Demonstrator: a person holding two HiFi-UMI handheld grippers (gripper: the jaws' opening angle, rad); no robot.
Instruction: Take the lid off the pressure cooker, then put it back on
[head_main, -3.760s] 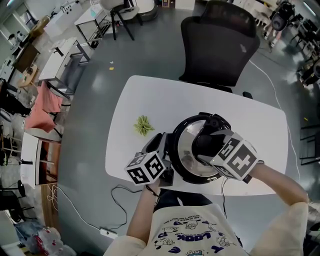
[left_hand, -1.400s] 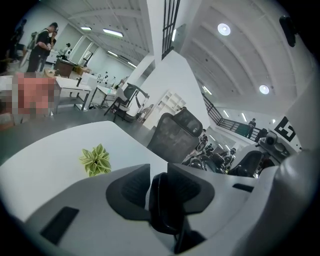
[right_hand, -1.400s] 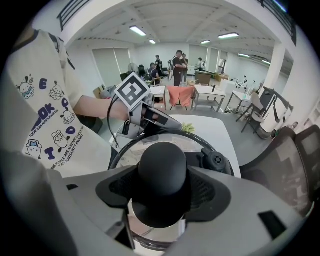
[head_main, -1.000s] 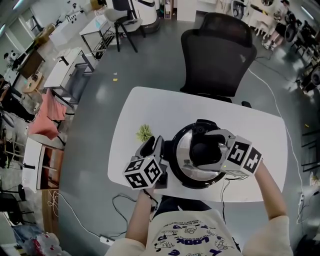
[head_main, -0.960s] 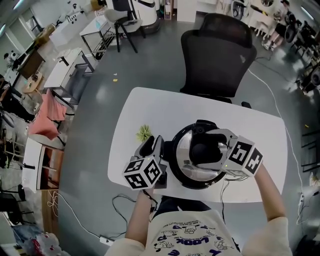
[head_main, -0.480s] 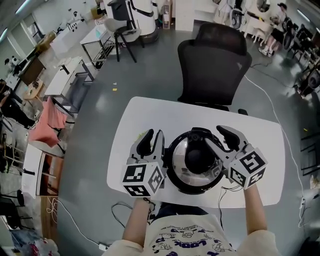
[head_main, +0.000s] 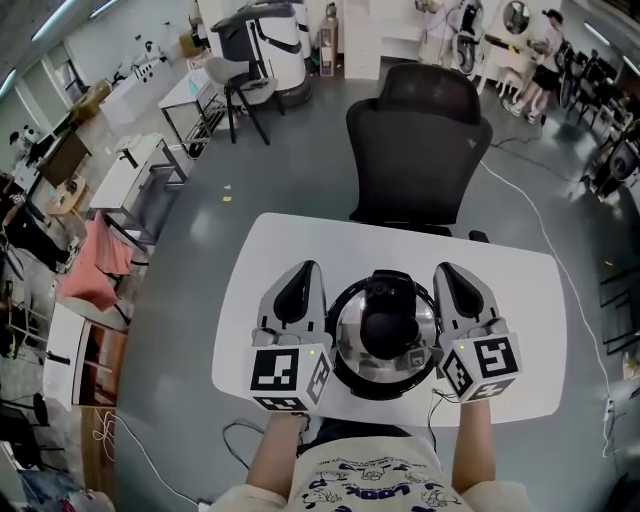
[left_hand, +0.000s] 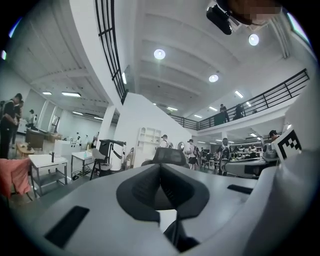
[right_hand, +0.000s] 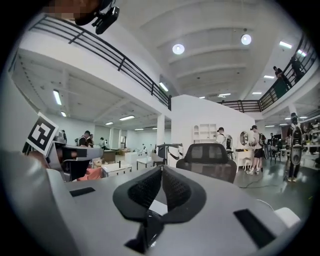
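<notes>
The pressure cooker (head_main: 385, 340) stands on the white table (head_main: 520, 300) with its steel lid (head_main: 350, 340) and black knob (head_main: 384, 330) on top. My left gripper (head_main: 298, 278) hovers to the cooker's left and my right gripper (head_main: 452, 277) to its right, both raised, level and pointing away from me. Neither touches the cooker. The jaws of both have just been closing and now meet with nothing between them, as the left gripper (left_hand: 160, 169) and right gripper (right_hand: 161, 171) show in their own views. Those views look out over the room and do not show the cooker.
A black office chair (head_main: 415, 150) stands just behind the table's far edge. A cable (head_main: 240, 430) hangs below the near edge by my body. Desks and a red cloth (head_main: 90, 260) are on the floor to the left.
Both grippers came off the cooker's lid and side, rose, and swung out level to either side of it. Their jaws went from open to shut. The lid stayed on the cooker.
</notes>
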